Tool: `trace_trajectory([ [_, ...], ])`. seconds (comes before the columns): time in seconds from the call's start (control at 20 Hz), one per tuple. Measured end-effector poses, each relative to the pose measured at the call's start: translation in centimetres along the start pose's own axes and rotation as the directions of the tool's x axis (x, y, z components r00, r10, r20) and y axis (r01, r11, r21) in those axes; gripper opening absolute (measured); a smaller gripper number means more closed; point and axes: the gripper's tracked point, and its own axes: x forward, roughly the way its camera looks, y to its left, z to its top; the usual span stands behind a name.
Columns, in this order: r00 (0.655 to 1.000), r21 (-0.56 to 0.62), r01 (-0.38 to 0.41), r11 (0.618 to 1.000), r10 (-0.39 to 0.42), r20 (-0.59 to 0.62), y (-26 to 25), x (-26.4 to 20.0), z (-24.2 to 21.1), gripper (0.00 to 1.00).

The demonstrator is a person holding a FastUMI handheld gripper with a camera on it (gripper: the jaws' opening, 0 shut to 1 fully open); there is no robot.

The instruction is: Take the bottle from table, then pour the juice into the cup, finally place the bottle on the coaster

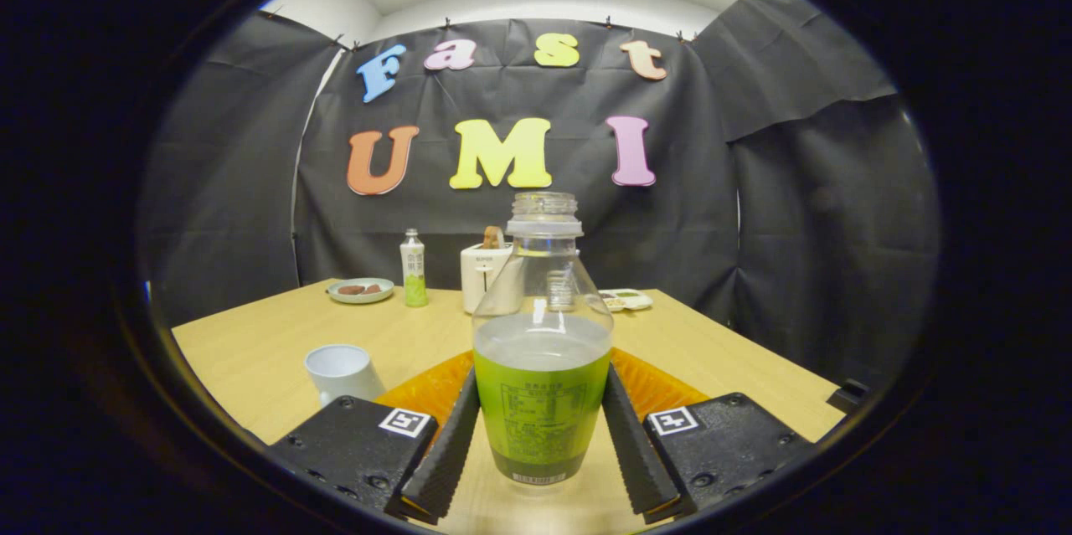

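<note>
A clear bottle (541, 351) with a green label and no cap stands upright between my fingers, about half full of pale juice. My gripper (542, 380) is shut on the bottle, one finger (448, 443) pressing each side of its labelled lower half. Whether its base rests on the table I cannot tell. An orange ribbed coaster (427, 388) lies just behind the bottle, spreading out to both sides beyond the fingers. A white cup (342, 372) stands on the table to the left of the coaster, tilted slightly in this view.
The wooden table (251, 351) runs back to the black booth wall. At its far end stand a small plate with food (360, 290), a second small bottle (413, 269), a white toaster (486, 271) and a small dish (626, 299).
</note>
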Motion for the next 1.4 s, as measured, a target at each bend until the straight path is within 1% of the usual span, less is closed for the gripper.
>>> trace_trajectory([
  [0.4,0.997,-0.067,0.054,0.996,-0.057,-0.052,-1.8,-1.3,1.4,0.8],
  [0.6,0.996,-0.132,0.071,0.989,-0.077,-0.043,-1.6,-0.8,4.0,0.8],
  [0.8,0.995,-0.219,0.088,0.972,-0.098,-0.037,-1.1,0.0,5.7,0.8],
  [0.95,0.992,-0.295,0.088,0.952,-0.11,-0.06,-0.4,0.7,5.1,0.8],
  [1.2,0.987,-0.38,0.081,0.922,-0.127,-0.097,0.7,2.1,3.5,0.8],
  [1.3,0.984,-0.438,0.082,0.895,-0.142,-0.107,0.8,2.6,2.9,0.8],
  [1.4,0.983,-0.513,0.083,0.854,-0.154,-0.098,0.9,2.8,2.8,0.8],
])
